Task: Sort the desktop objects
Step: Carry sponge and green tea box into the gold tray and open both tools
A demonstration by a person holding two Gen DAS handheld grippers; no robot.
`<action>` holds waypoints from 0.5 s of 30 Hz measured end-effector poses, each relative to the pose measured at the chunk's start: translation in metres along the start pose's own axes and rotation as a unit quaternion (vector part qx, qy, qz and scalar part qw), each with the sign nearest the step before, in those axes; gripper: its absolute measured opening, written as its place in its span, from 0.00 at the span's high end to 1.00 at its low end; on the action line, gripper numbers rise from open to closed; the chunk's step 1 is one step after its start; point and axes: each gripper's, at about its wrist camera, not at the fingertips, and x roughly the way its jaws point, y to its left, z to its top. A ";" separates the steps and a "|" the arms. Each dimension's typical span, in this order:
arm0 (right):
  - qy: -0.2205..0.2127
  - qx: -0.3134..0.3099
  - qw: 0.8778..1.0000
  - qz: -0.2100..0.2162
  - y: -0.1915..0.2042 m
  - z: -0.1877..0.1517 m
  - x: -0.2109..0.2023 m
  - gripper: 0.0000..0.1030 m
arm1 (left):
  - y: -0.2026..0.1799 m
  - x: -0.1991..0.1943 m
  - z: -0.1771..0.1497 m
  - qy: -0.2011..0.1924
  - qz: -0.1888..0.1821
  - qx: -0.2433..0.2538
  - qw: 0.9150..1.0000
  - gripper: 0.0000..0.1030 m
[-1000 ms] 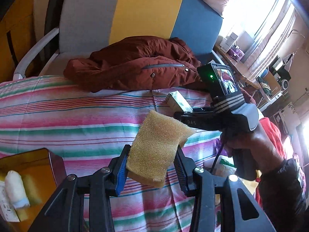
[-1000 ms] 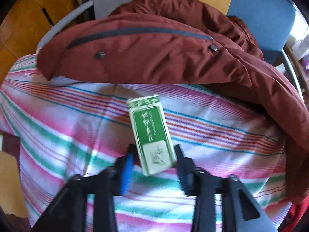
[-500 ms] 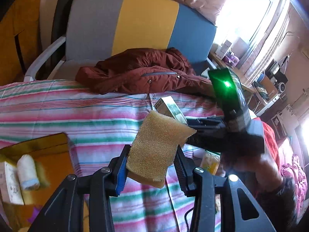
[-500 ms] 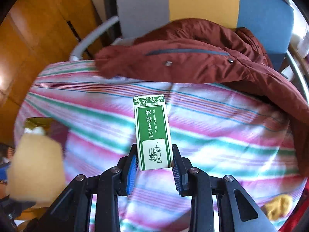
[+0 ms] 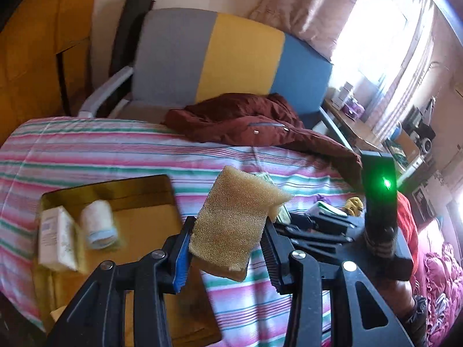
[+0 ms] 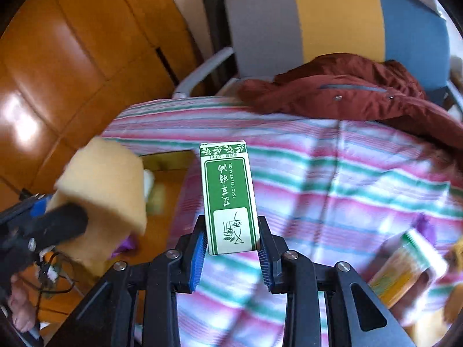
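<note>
My left gripper is shut on a yellow sponge and holds it above the striped cloth, just right of a golden-brown tray. The tray holds a white box and a small white bottle. My right gripper is shut on a green essential-oil box, held upright above the cloth. The sponge also shows in the right wrist view at the left, in front of the tray. The right gripper's body shows in the left wrist view.
A dark red jacket lies at the far edge of the striped tablecloth, against a grey, yellow and blue chair. A yellow-green box and small items lie on the cloth at right. Wooden cabinets stand to the left.
Both grippers have lifted and pulled back toward the left, each keeping its object. The tray with the white box and bottle has come further into view under the sponge.
</note>
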 end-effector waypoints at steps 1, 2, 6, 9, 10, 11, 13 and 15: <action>0.000 -0.004 1.000 0.005 0.009 -0.004 0.001 0.68 | 0.009 -0.005 -0.003 -0.001 0.004 -0.007 1.000 0.58; 0.000 -0.006 1.000 0.012 0.018 -0.009 0.003 0.68 | 0.019 -0.010 -0.007 -0.003 0.010 -0.014 1.000 0.58; 0.002 -0.016 0.999 0.037 0.048 -0.024 0.008 0.68 | 0.066 -0.027 -0.024 -0.008 0.038 -0.045 0.998 0.58; 0.011 -0.036 0.998 0.056 0.075 -0.032 0.012 0.68 | 0.101 -0.034 -0.038 -0.010 0.064 -0.071 0.995 0.58; 0.014 -0.045 0.997 0.059 0.083 -0.035 0.014 0.68 | 0.112 -0.036 -0.042 -0.009 0.073 -0.079 0.994 0.58; 0.017 -0.052 0.996 0.064 0.092 -0.038 0.017 0.68 | 0.123 -0.038 -0.047 -0.008 0.082 -0.086 0.993 0.58; 0.027 -0.064 0.995 0.078 0.107 -0.043 0.023 0.68 | 0.144 -0.039 -0.057 -0.007 0.102 -0.095 0.990 0.58; 0.038 -0.077 0.993 0.085 0.123 -0.049 0.032 0.68 | 0.164 -0.038 -0.066 -0.004 0.119 -0.103 0.987 0.58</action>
